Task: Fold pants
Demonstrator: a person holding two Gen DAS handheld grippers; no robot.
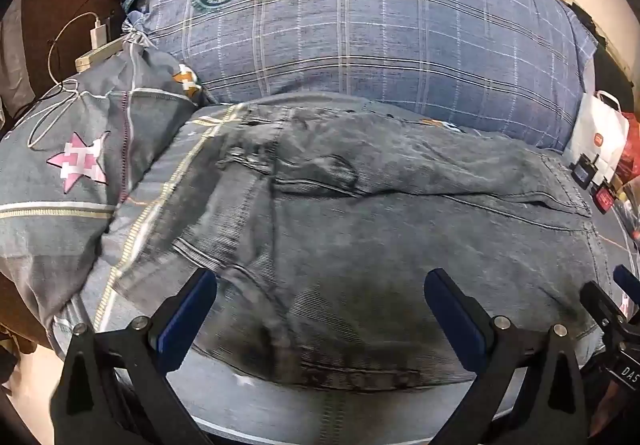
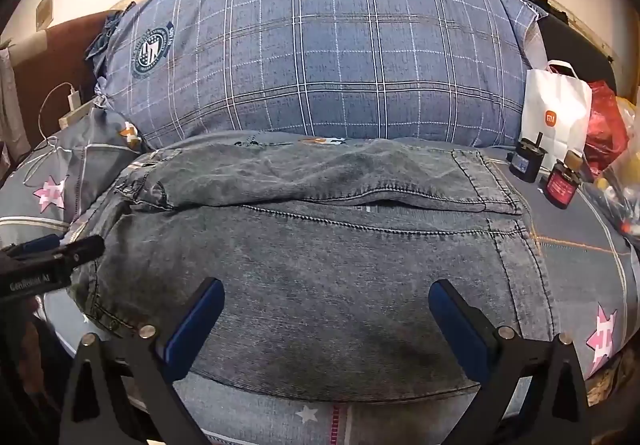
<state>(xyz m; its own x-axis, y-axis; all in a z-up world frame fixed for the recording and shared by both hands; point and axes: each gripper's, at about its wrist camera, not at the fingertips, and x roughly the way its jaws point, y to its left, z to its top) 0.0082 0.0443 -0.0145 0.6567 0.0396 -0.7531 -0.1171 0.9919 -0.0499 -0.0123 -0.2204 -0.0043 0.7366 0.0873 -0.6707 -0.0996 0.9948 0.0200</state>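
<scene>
Grey washed jeans lie folded on the bed, one part doubled over along the far side, hems at the right. In the left wrist view the same jeans fill the middle, waistband toward the near edge. My left gripper hovers over the near part of the jeans, open, nothing between its blue pads. My right gripper also stands open above the jeans. The left gripper's black tip shows at the left edge of the right wrist view, and the right gripper's tip shows at the right edge of the left wrist view.
A big blue plaid pillow lies behind the jeans. A grey star-print pillow with a charger cable sits at the left. A white paper bag, a red bag and two small jars stand at the right on the bedsheet.
</scene>
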